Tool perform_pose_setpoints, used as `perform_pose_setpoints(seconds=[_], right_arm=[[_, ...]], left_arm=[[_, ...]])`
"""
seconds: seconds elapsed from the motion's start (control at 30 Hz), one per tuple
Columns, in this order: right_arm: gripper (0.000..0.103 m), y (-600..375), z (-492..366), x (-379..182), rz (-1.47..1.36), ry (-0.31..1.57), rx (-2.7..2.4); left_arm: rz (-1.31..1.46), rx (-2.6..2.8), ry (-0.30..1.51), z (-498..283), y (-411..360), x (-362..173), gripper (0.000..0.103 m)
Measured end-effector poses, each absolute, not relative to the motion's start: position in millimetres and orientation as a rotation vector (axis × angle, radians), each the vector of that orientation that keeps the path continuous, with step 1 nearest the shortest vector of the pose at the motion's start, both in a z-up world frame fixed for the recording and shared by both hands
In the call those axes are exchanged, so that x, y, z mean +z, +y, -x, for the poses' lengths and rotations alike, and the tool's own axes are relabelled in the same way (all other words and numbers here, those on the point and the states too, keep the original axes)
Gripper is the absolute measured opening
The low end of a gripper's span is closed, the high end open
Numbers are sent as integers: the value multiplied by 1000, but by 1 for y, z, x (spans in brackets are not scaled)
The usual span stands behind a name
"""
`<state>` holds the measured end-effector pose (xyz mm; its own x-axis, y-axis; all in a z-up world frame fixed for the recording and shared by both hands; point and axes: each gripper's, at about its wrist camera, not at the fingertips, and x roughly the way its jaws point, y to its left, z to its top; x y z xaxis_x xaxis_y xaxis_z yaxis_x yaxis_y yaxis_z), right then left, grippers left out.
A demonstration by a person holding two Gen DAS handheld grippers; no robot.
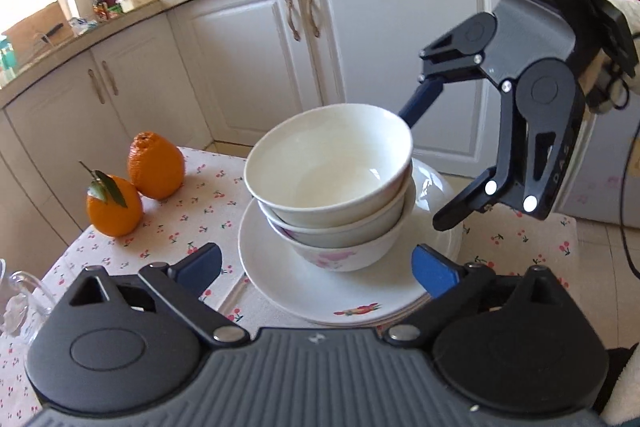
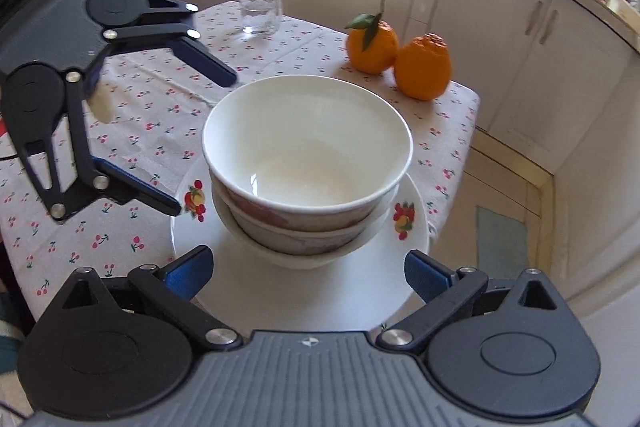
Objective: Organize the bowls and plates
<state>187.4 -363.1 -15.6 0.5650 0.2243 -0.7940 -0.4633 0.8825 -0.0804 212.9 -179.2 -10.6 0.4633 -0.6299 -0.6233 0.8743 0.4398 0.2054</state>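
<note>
Three white bowls (image 1: 332,179) sit nested in a stack on a pile of white plates (image 1: 288,291) with fruit prints, on the cherry-print tablecloth (image 1: 180,223). My left gripper (image 1: 316,267) is open, its blue pads on either side of the plates' near rim and touching nothing. My right gripper (image 1: 422,171) hangs open at the stack's far right side. In the right wrist view the bowls (image 2: 308,155) and plates (image 2: 320,299) lie just ahead of my open right gripper (image 2: 308,269). The left gripper (image 2: 202,143) stands open to their left.
Two oranges (image 1: 136,183) (image 2: 396,55) rest near the table's edge beyond the stack. A glass mug (image 2: 260,5) stands at the table's far side. White kitchen cabinets (image 1: 248,59) surround the small table, with tiled floor (image 2: 504,211) beside it.
</note>
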Motion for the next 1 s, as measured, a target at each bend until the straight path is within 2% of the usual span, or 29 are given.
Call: perform_pose_setpoints(seconds=[0.2, 0.5, 1.0], right_arm=[[103, -347, -146, -8, 184, 879, 115], [103, -304, -67, -4, 25, 781, -197], [103, -265, -7, 42, -29, 589, -261]], left_arm=[[-404, -762, 415, -162, -153, 3, 102], [-160, -462, 532, -110, -113, 12, 102], [-146, -366, 498, -67, -95, 41, 103]])
